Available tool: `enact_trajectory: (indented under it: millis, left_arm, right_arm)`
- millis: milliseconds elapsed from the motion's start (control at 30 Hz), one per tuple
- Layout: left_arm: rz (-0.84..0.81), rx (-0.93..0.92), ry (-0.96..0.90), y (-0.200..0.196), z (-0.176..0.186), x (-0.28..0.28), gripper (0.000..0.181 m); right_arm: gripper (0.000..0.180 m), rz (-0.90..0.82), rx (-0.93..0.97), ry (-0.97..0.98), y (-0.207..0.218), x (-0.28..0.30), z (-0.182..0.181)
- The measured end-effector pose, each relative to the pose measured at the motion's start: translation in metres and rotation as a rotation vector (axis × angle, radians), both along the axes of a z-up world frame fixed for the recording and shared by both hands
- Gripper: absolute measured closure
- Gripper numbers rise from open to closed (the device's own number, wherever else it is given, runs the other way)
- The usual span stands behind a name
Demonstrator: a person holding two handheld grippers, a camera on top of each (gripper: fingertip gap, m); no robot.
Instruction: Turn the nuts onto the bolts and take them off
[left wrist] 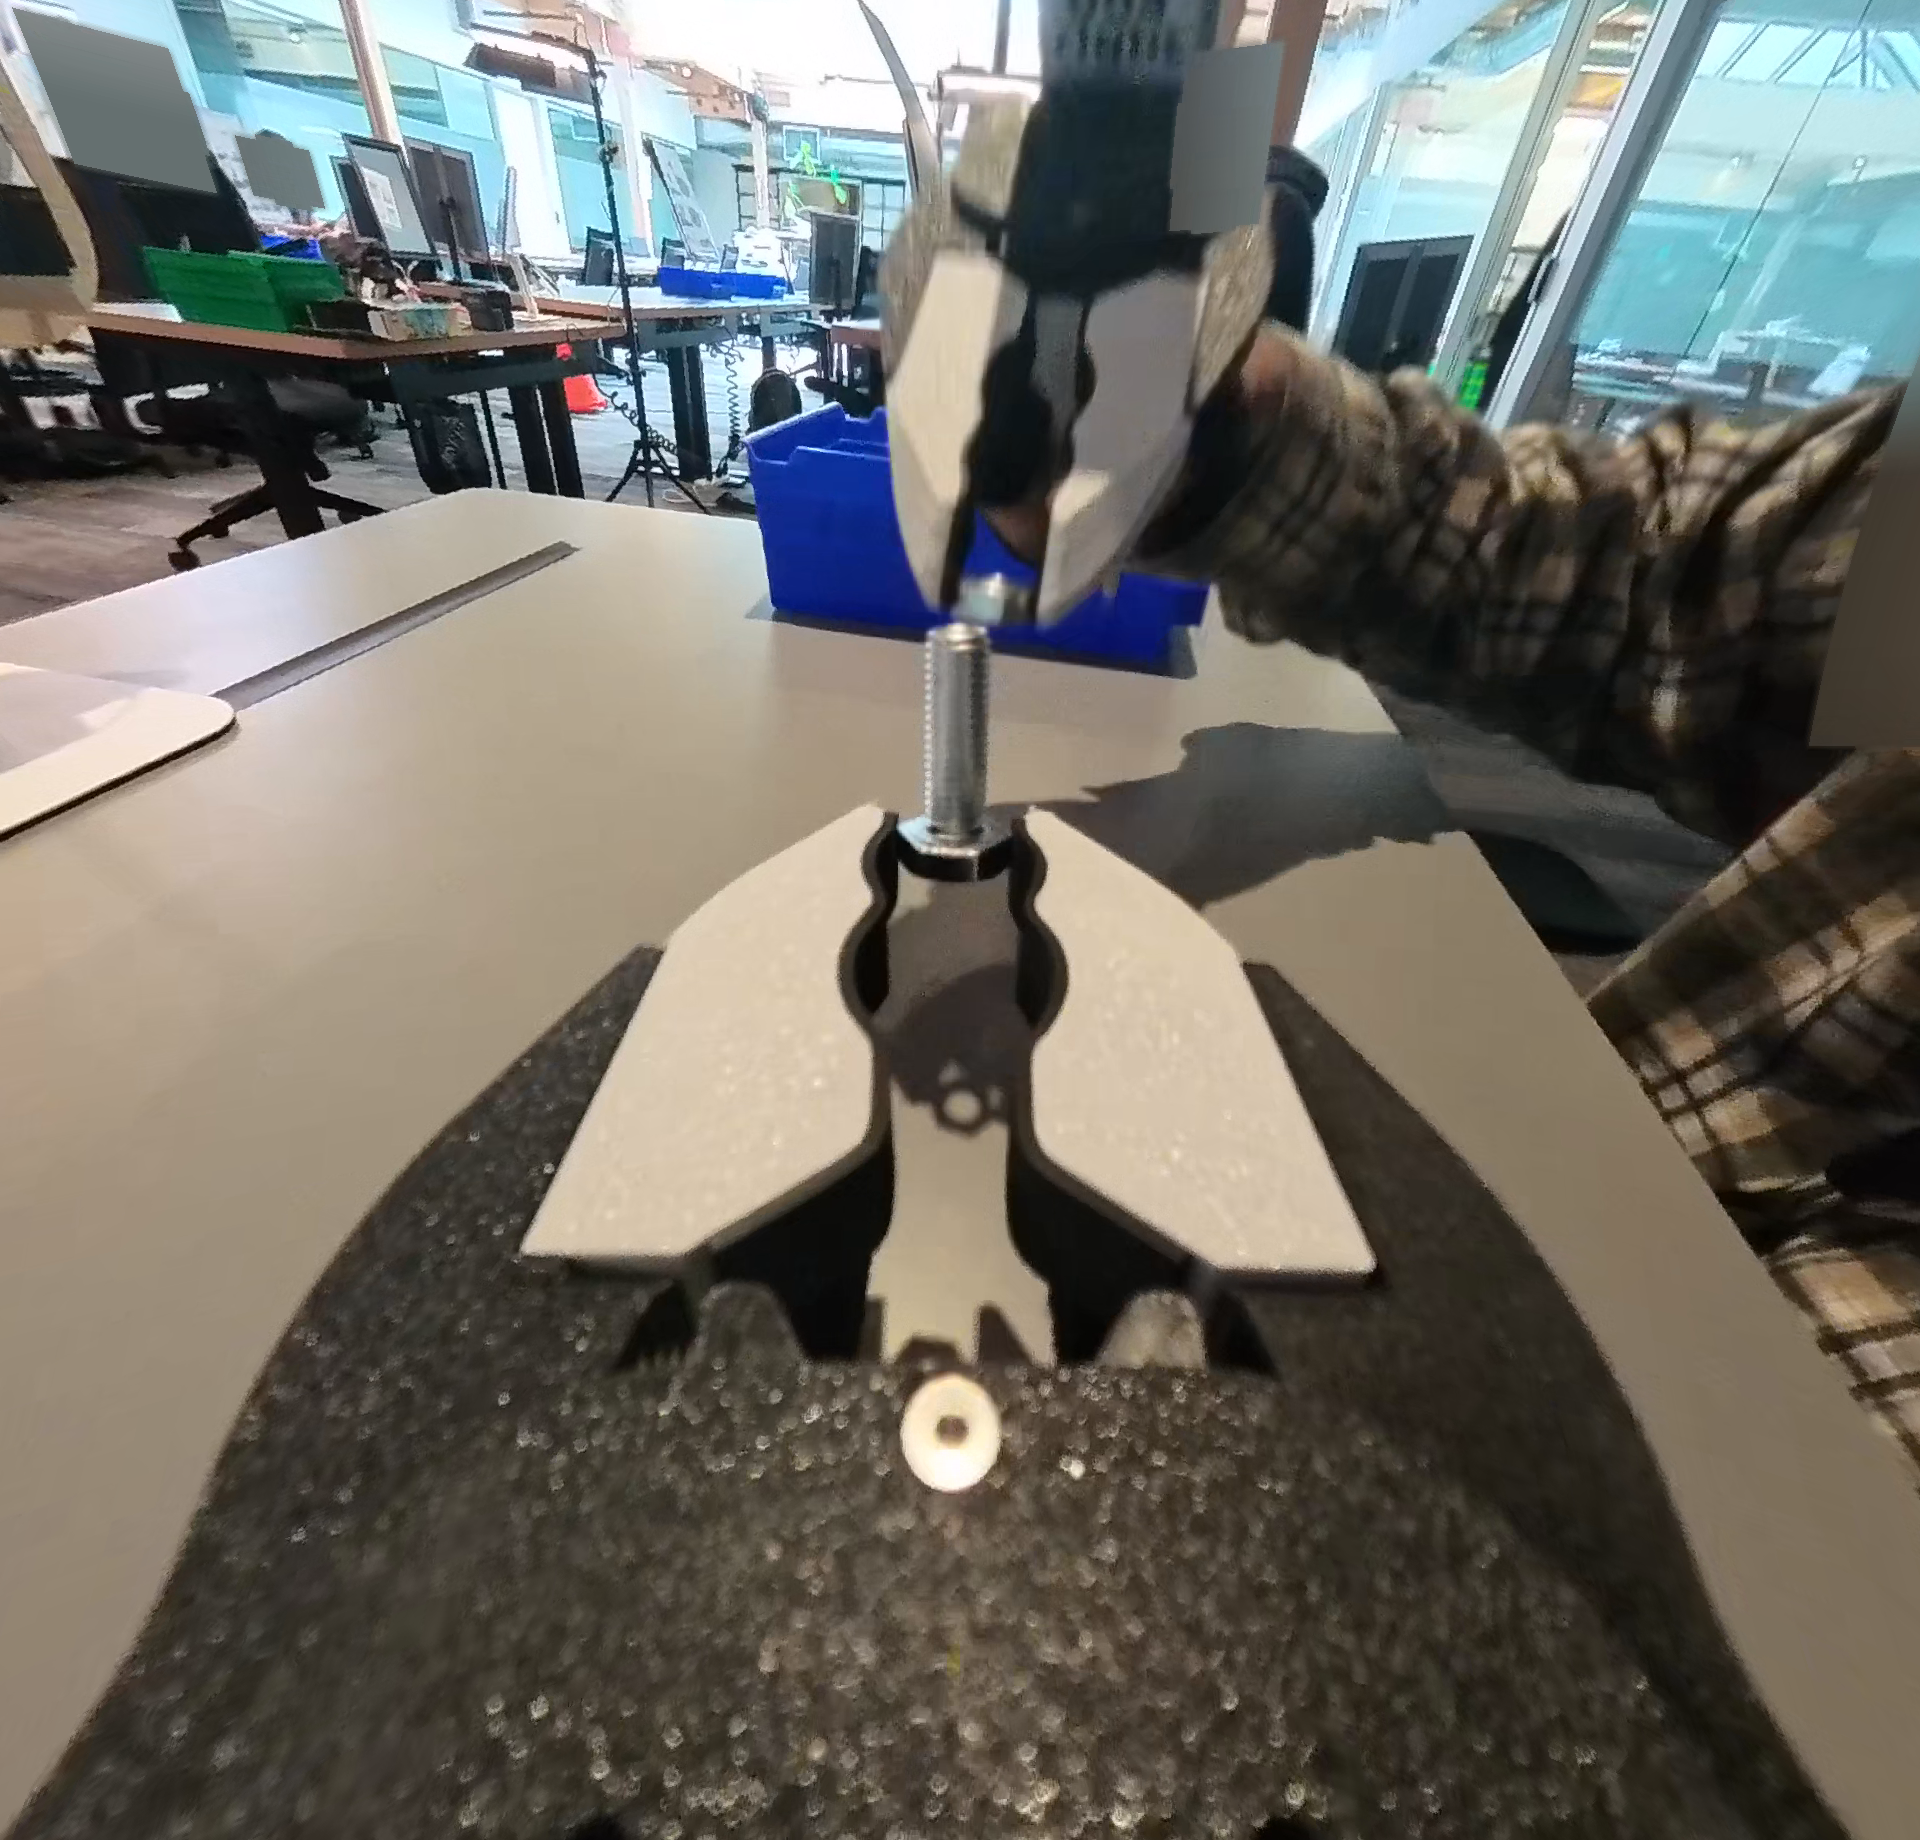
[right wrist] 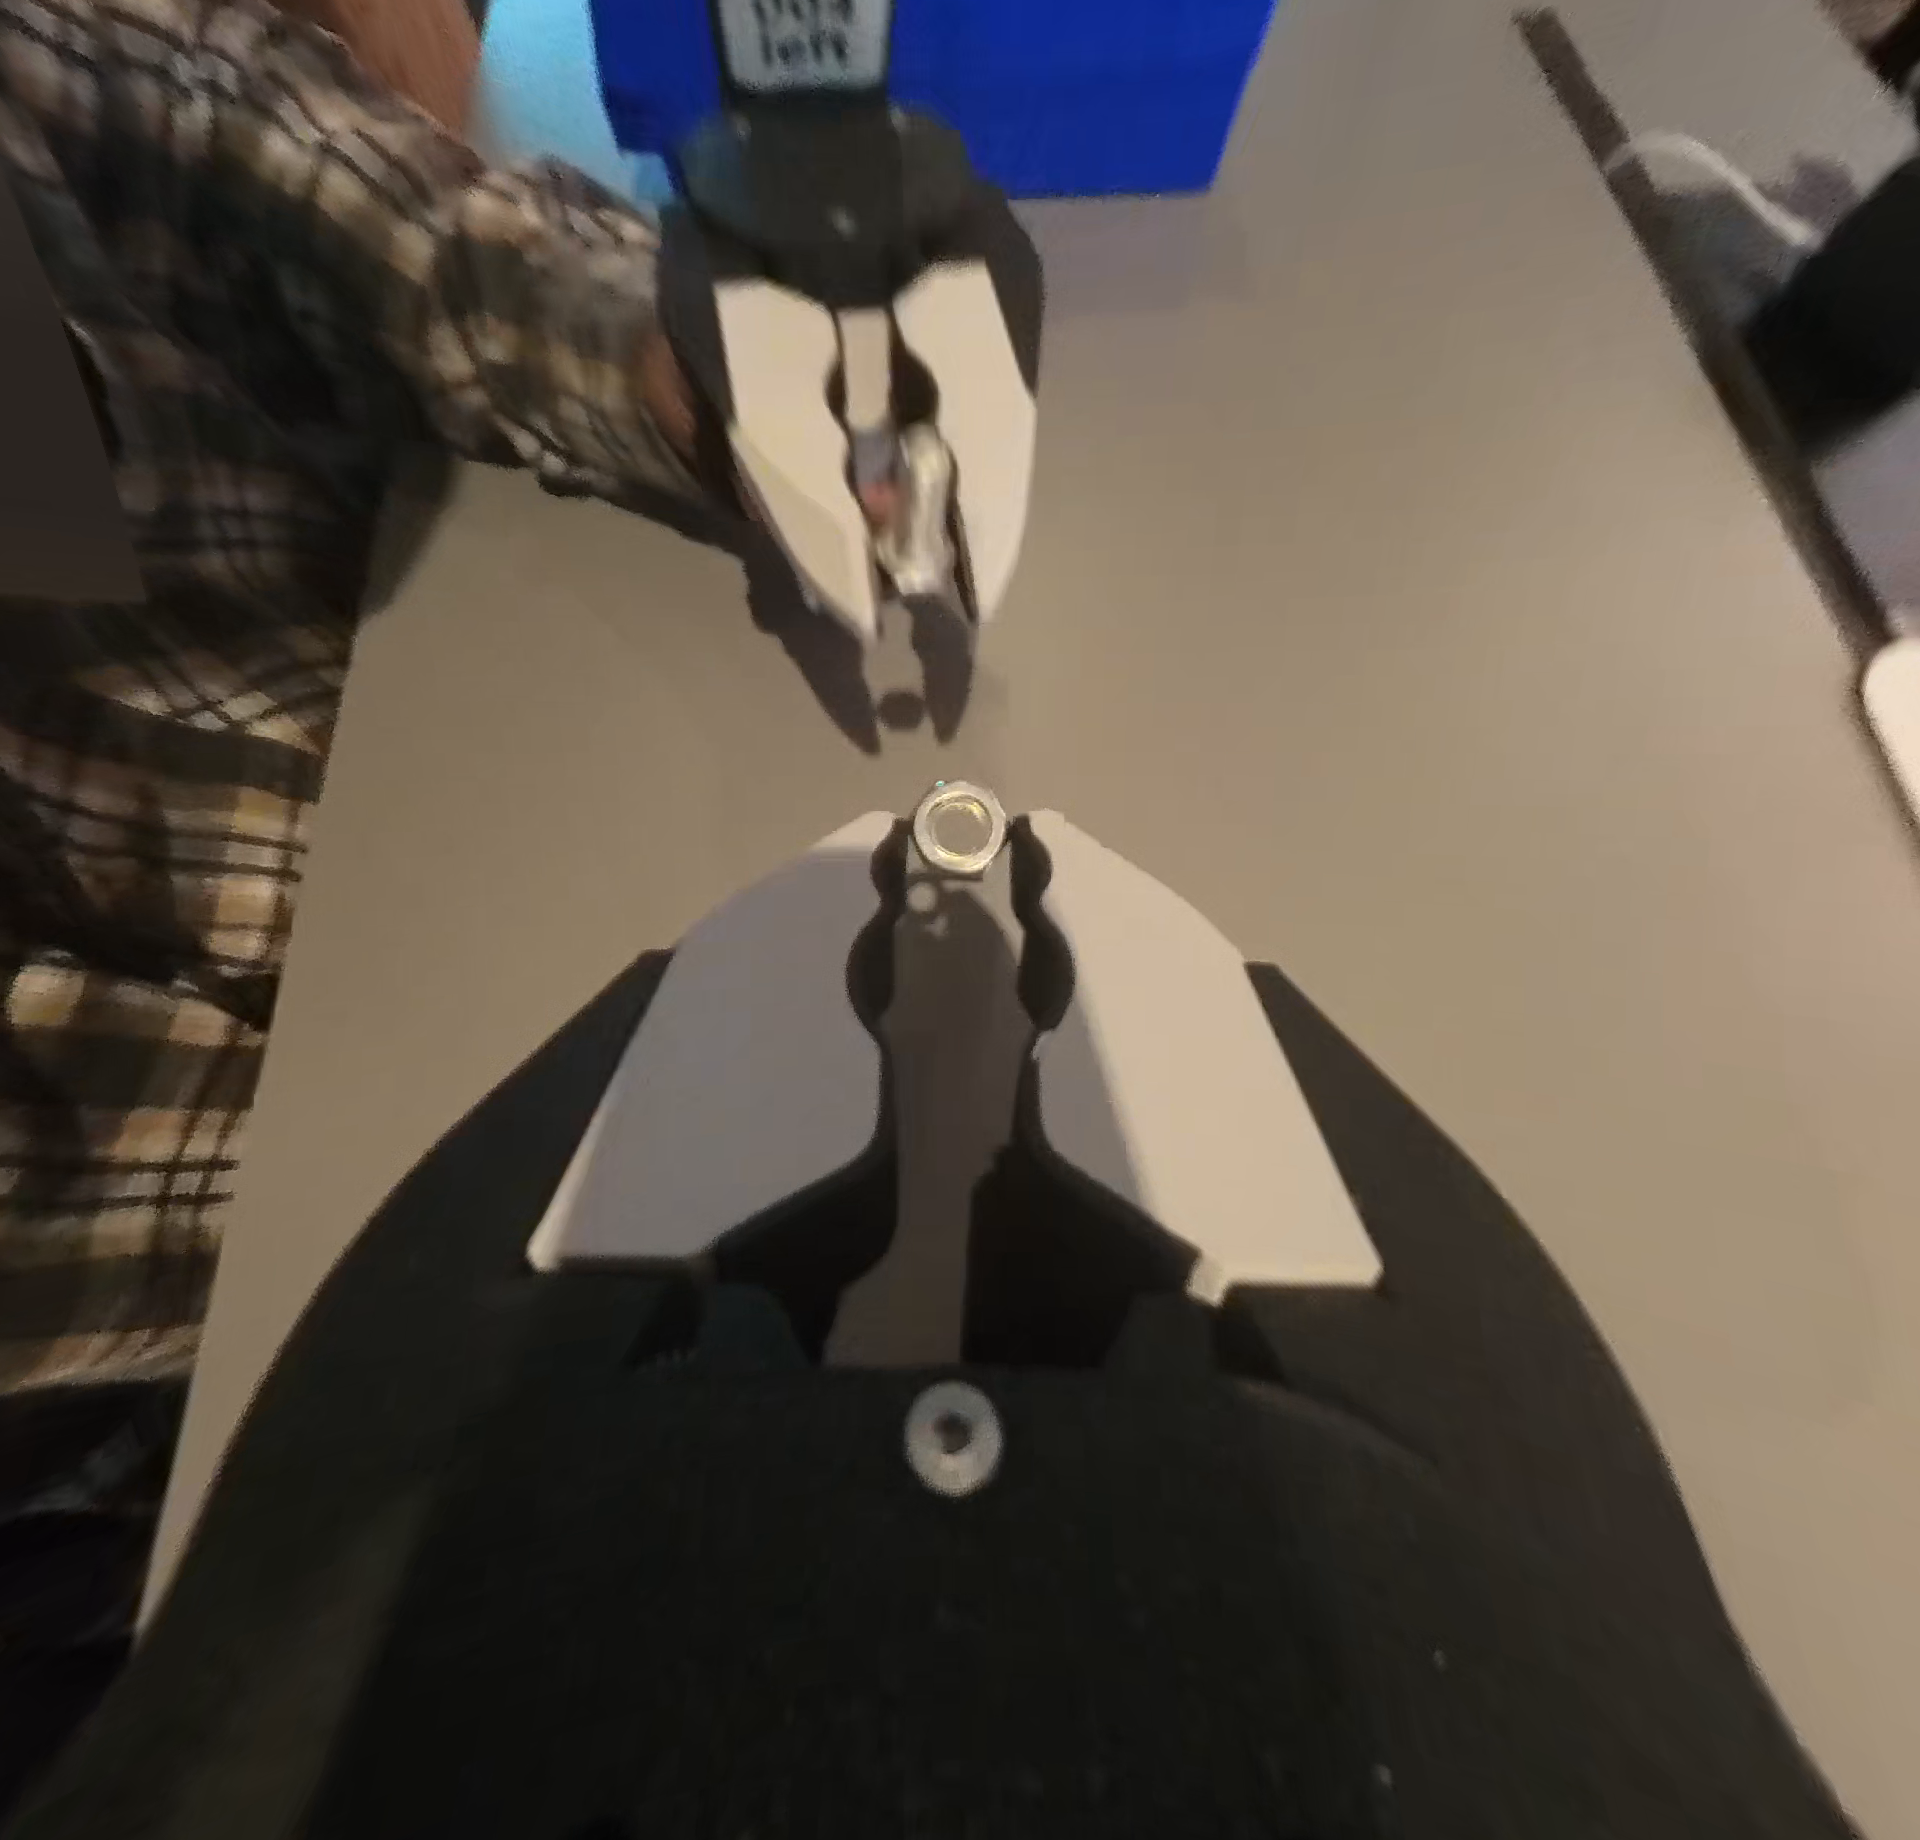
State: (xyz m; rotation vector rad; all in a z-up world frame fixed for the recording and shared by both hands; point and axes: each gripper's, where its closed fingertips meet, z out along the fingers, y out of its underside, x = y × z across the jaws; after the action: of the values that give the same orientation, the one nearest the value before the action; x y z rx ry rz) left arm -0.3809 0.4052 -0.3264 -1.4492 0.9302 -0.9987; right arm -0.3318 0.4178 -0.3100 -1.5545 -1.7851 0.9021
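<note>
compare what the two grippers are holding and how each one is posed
The left gripper is shut on the bolt by its hex head, threaded shaft standing upright; the right gripper is shut on the nut, a small ring. The left gripper lies low, along the table; the right gripper points down from above. The nut sits just above the bolt's tip, seemingly not yet threaded on. Both are silvery metal, pinched at the fingertips.

A grey tabletop (left wrist: 468, 855) is carrying the scene. A blue bin (left wrist: 831, 533) is sitting at its far edge, a white pad (left wrist: 94, 741) is lying at the left edge, and a dark slot (left wrist: 416, 616) is running between them.
</note>
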Motion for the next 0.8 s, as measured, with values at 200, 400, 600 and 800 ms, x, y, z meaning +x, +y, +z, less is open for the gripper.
enact_trajectory:
  millis: [200, 400, 600, 800]
  left_arm:
    - [0.027, -0.028, 0.044, 0.005, -0.008, -0.002, 0.161]
    - [0.049, -0.014, 0.086, 0.006, -0.009, -0.002, 0.161]
    - [0.06, 0.002, 0.079, 0.005, -0.005, -0.003, 0.161]
    - [0.073, 0.001, 0.08, 0.006, -0.004, -0.003, 0.161]
  right_arm:
    - [0.161, 0.139, 0.001, -0.033, -0.012, -0.041, 0.027]
    - [0.161, 0.177, 0.007, -0.121, -0.009, -0.059, 0.016]
    - [0.161, 0.193, -0.013, -0.116, -0.012, -0.064, 0.014]
    - [0.161, 0.185, -0.014, -0.082, -0.011, -0.066, 0.015]
